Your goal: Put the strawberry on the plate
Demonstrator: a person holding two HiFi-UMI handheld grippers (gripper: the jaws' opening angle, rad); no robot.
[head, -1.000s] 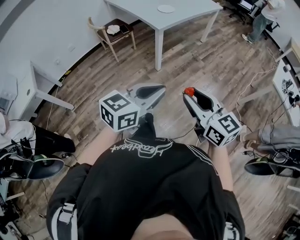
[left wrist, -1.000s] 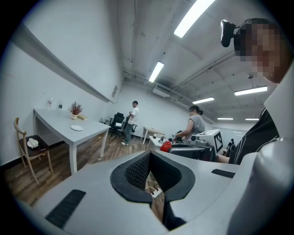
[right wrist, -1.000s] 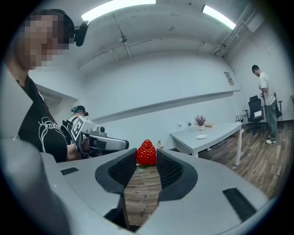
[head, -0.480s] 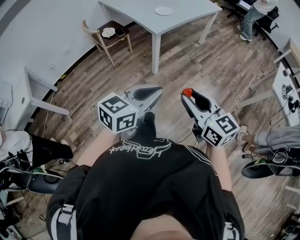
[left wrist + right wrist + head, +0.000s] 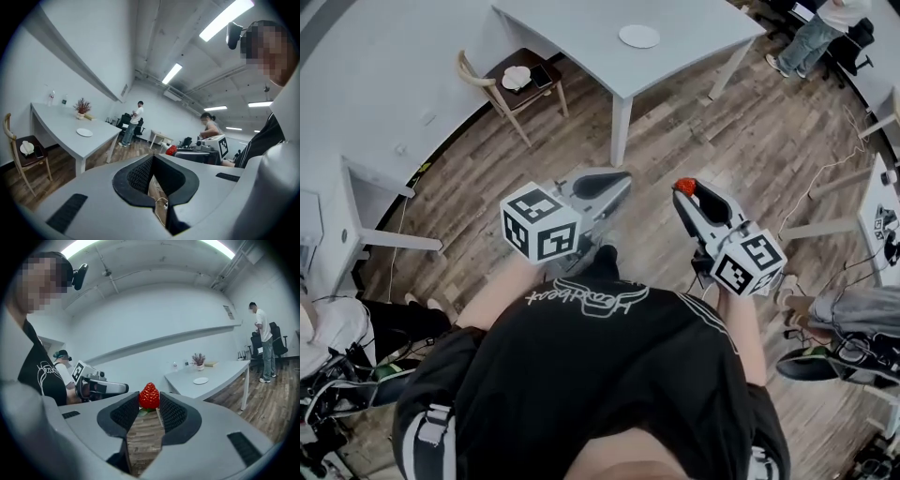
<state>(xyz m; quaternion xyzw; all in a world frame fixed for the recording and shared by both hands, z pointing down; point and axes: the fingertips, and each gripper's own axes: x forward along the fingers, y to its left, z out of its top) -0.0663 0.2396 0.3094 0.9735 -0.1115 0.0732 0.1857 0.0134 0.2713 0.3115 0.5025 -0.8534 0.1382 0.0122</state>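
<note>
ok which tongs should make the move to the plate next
Right. The right tongs pinch the strawberry; the left tongs are shut and empty. The plate lies on the table ahead.

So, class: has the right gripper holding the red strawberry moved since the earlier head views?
Yes: the right gripper has come nearer the leg of the grey table.

A wooden chair [image 5: 511, 94] stood just beside the grey surface [image 5: 581, 33] on the plank floor [image 5: 750, 131], with small items on its seat. At the surface's far end sat a potted plant [image 5: 199, 359]. Beyond it, a person [image 5: 262, 336] stood by a black office chair [image 5: 280, 344].
</note>
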